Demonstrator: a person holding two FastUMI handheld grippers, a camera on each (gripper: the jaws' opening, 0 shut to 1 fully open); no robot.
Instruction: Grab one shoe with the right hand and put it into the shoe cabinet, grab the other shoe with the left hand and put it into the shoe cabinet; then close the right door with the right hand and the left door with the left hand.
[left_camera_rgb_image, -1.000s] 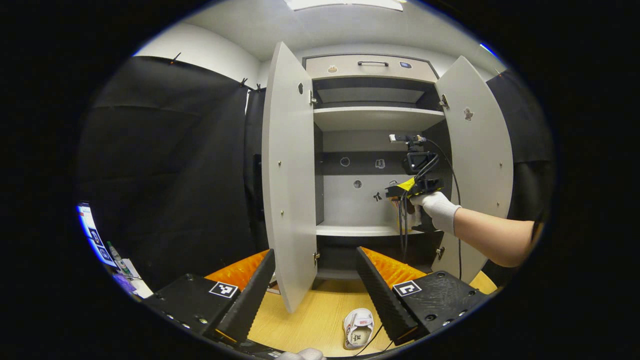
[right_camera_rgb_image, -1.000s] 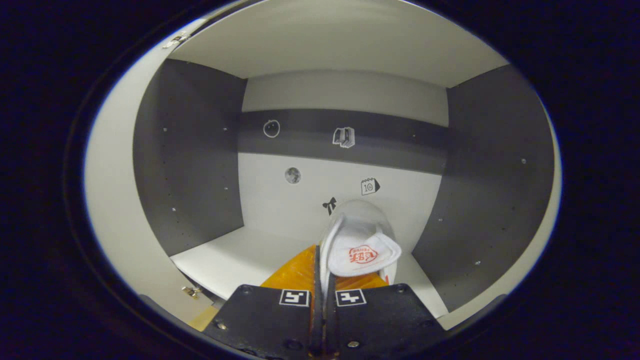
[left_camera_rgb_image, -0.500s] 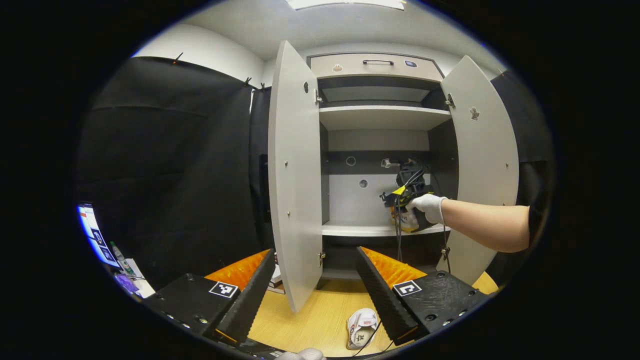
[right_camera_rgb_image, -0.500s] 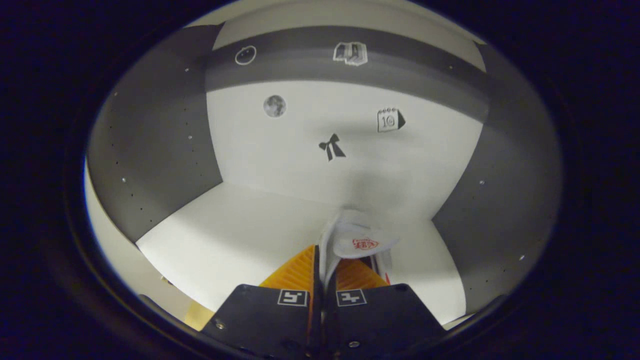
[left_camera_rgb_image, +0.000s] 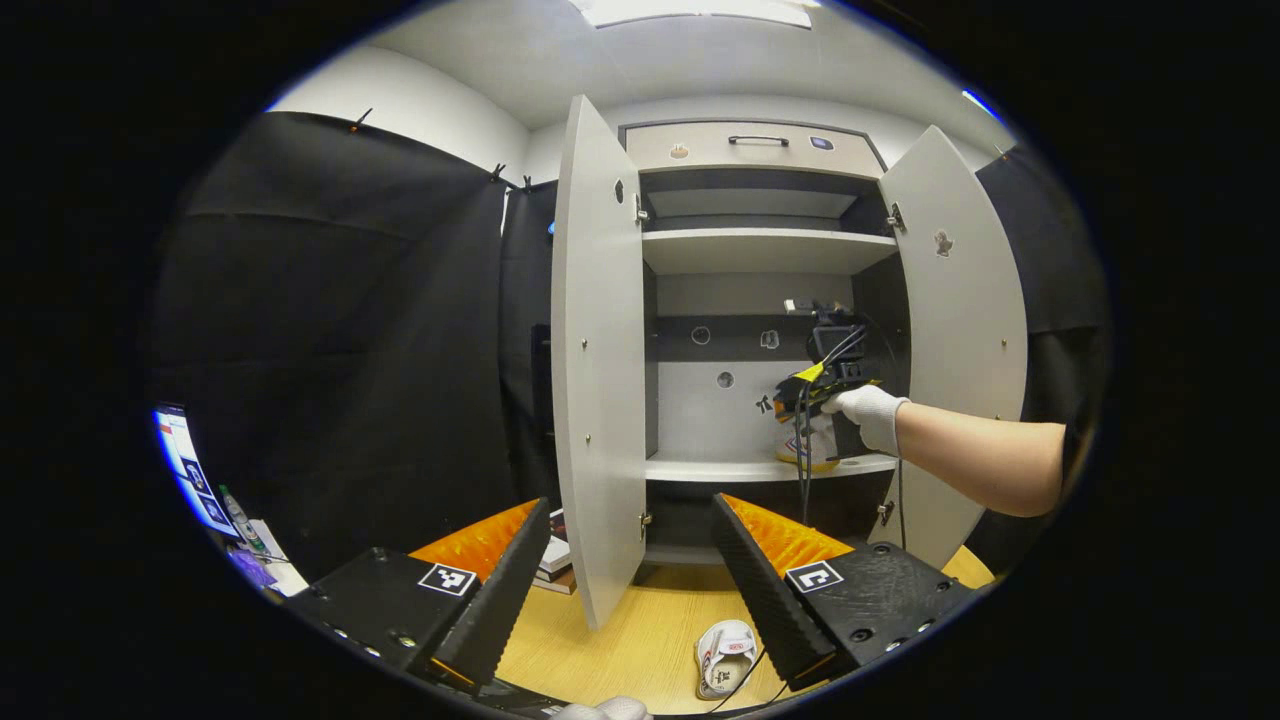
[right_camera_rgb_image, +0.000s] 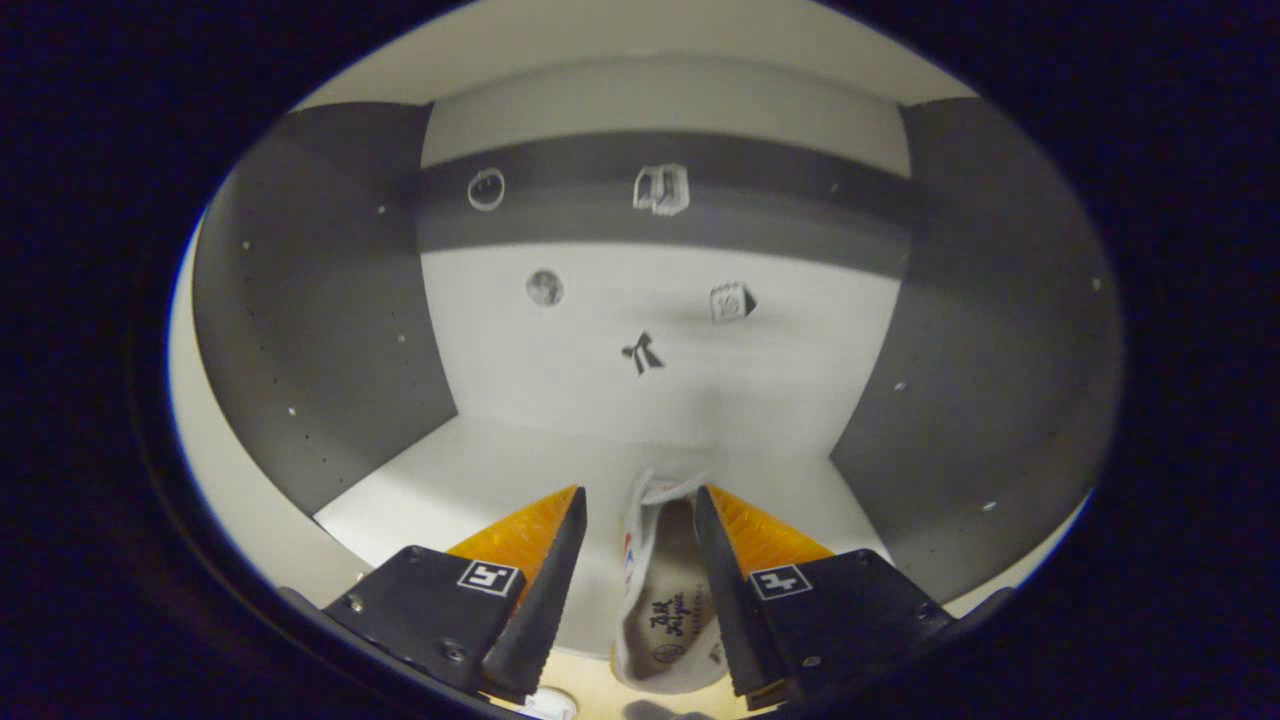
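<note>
My right gripper (right_camera_rgb_image: 640, 560) has its fingers (right_camera_rgb_image: 545, 570) spread apart, clamped on nothing. The first shoe (right_camera_rgb_image: 665, 600) lies between them on the cabinet shelf (right_camera_rgb_image: 480, 495), apparently released. From the left gripper view, the gloved hand (left_camera_rgb_image: 872, 415) holds that gripper inside the shoe cabinet (left_camera_rgb_image: 765, 250), low on the right side of the middle compartment.

My left gripper (left_camera_rgb_image: 625, 590) also has fingers (left_camera_rgb_image: 770, 590) wide apart, empty, hovering above the floor (left_camera_rgb_image: 640, 640). The second shoe (left_camera_rgb_image: 727, 657) lies on the wood floor just beside my right-hand finger, not yet grabbed.

Progress, as I judge it: first shoe placed; second shoe and both doors remain. Left door (left_camera_rgb_image: 595, 350) and right door (left_camera_rgb_image: 960, 330) stand wide open. Black cloth walls the booth.
</note>
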